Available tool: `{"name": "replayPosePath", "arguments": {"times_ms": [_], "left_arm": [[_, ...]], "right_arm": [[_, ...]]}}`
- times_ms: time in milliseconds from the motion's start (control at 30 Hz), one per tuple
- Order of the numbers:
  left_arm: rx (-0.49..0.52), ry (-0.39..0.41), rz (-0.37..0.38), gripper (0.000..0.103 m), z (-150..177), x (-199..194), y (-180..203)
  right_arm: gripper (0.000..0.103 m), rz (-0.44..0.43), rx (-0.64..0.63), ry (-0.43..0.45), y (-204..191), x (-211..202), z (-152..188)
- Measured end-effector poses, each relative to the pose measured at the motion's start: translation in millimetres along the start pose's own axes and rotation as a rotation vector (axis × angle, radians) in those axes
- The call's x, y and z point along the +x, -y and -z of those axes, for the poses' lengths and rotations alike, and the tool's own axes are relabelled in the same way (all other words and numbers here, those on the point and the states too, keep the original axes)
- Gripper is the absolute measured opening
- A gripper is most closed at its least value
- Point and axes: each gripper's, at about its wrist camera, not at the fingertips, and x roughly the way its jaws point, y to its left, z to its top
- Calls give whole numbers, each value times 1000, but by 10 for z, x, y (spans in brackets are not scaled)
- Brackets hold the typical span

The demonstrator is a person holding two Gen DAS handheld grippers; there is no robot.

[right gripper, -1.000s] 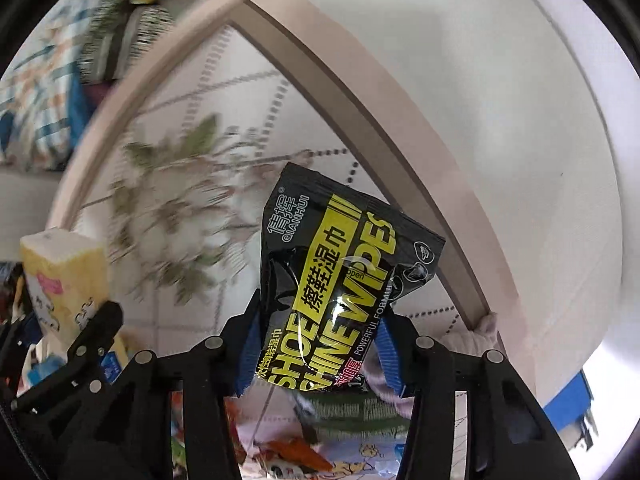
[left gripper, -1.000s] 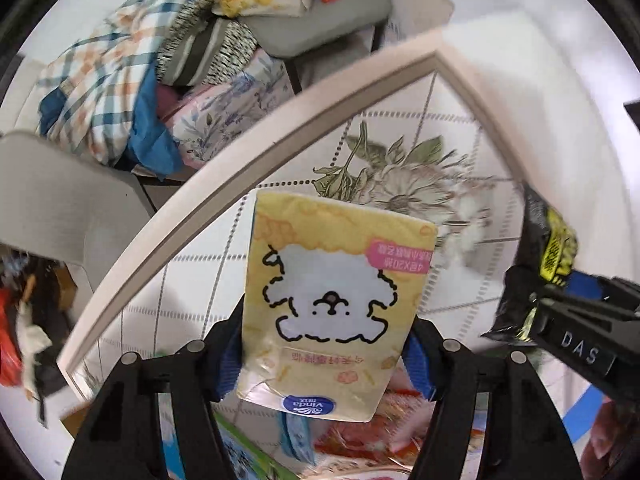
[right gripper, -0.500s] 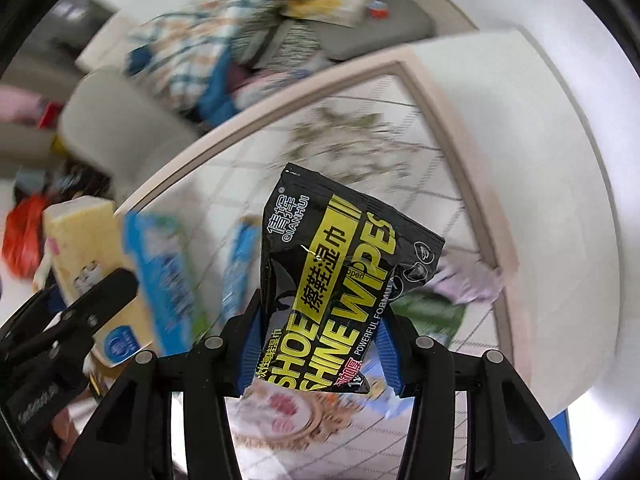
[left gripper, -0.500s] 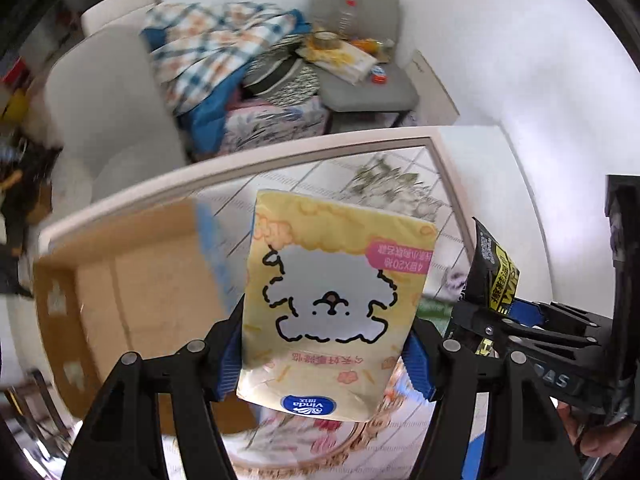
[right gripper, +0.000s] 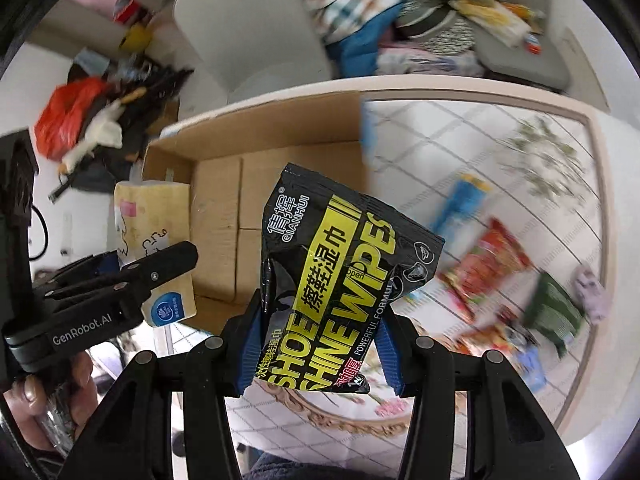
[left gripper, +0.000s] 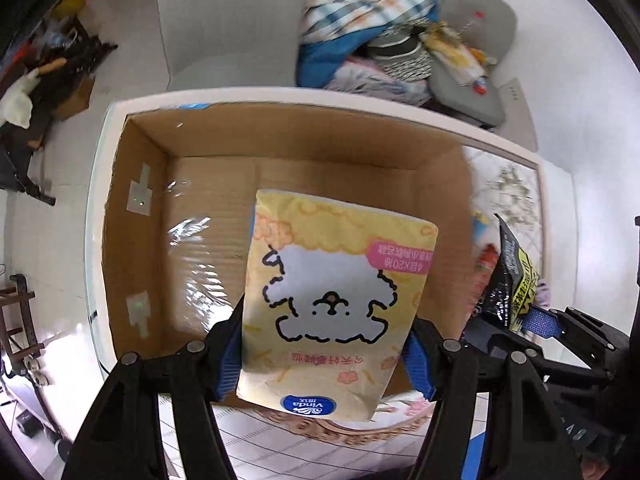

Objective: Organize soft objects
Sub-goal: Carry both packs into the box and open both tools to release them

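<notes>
My left gripper [left gripper: 326, 354] is shut on a yellow tissue pack [left gripper: 336, 300] with a white dog drawing and holds it above an open cardboard box [left gripper: 136, 208]. The box's inside looks bare. My right gripper [right gripper: 316, 354] is shut on a black and yellow shoe wipes pack [right gripper: 340, 276], held just right of the box [right gripper: 216, 216]. The wipes pack also shows in the left wrist view [left gripper: 510, 280], and the tissue pack in the right wrist view [right gripper: 152, 216].
Several soft packets lie on the floral tablecloth [right gripper: 500, 160] to the right: a red one [right gripper: 488, 268], a green one [right gripper: 554, 312], a blue one [right gripper: 460, 204]. Behind the table stand a chair [left gripper: 224, 20] and a heap of clothes [left gripper: 360, 12].
Both grippers have swung left with their packs, from over the floral tablecloth to the cardboard box, which now fills the left wrist view. Both grips are unchanged.
</notes>
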Motion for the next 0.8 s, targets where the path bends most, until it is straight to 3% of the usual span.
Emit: {"name": "replayPosePath", "arguments": {"times_ms": [333,533,667,767,800], "left_arm": [[-34,-104,42,64,-416,634,-413],[-13,-119,49,65,-516,783,-395],[-20,-129,24,65,-540,809,-427],[-36,-134,11,65,-541,788,-450],[-36,-127,8,68,-539,770,-453]], "right_arm": [[52,110,-42,-106,-561,1045,-541],[53,159,-68,-120,-611,1356,-669],[55,162,-62,-117,-578,1355,-726],[67,161,-58,-120,-570,1354,-768],[77,159,-56,-120,-566,1334,-767]]}}
